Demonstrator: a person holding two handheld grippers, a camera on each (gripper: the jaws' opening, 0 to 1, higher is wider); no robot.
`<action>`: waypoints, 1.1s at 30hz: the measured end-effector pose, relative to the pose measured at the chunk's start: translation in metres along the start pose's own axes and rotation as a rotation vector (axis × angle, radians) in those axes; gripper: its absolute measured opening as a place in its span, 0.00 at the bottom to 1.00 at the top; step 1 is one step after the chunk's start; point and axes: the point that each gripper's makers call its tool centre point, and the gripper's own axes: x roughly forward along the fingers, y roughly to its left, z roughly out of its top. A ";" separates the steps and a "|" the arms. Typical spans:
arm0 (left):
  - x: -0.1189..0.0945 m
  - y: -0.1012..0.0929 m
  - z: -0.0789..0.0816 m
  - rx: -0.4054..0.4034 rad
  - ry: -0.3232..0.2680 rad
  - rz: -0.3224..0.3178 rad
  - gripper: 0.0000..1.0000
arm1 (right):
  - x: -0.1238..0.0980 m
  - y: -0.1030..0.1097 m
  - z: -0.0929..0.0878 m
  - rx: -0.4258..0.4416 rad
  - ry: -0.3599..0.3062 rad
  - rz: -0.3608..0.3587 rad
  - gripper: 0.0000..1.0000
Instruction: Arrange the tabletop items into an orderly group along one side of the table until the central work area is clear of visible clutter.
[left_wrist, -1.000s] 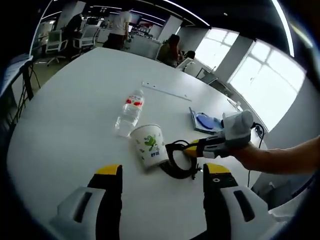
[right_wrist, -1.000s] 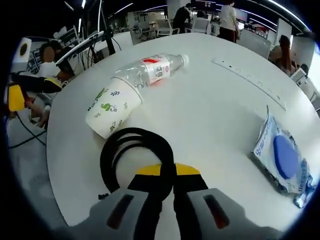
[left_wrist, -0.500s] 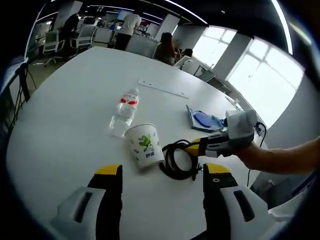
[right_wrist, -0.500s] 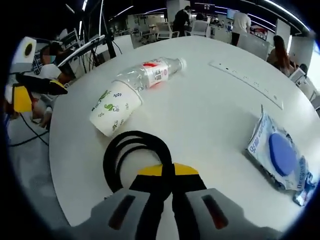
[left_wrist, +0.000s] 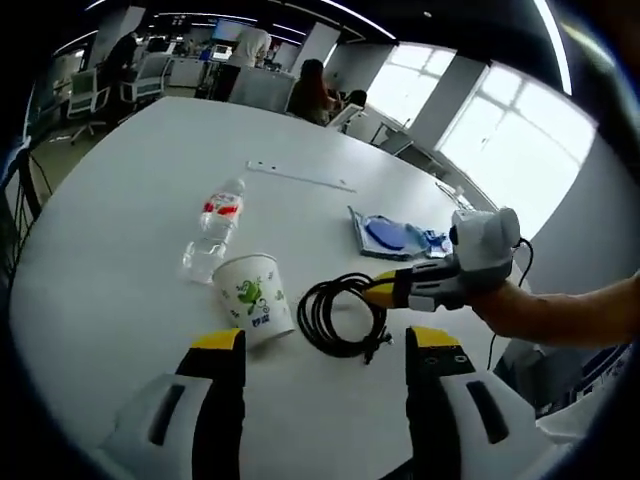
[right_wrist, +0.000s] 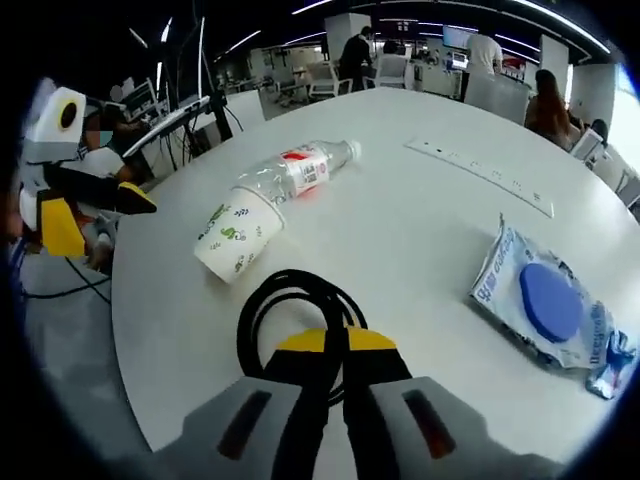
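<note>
In the right gripper view the right gripper sits nearest, its yellow-tipped jaws pressed together on the near edge of the black cable coil, which lies flat on the round white table. Taking that coil as the landmark: just beyond it to the left lies the paper cup on its side, printed with green figures, its base toward the coil and well clear of it. Touching the cup's mouth, farther from the coil again, the clear water bottle lies on its side with its red-and-white label up and its cap pointing away. To the right of the coil, well apart, lies a flat plastic packet with a blue disc inside. Beyond everything, a long white strip is set flush in the table top. In the left gripper view the left gripper hangs above the near table edge with its jaws spread wide and holding nothing; the coil lies just past them, with the right gripper coming in from the right on the coil's rim, the cup left of the coil, the bottle beyond the cup, and the packet behind the coil.
</note>
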 end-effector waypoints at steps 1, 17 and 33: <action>0.001 -0.001 0.001 0.003 0.000 -0.001 0.65 | -0.002 0.000 0.001 0.001 -0.005 0.000 0.00; 0.018 -0.043 0.012 0.085 0.021 -0.057 0.66 | -0.062 -0.037 0.003 0.068 -0.108 -0.071 0.00; 0.044 -0.088 0.029 0.165 0.039 -0.119 0.67 | -0.126 -0.098 -0.015 0.168 -0.179 -0.194 0.00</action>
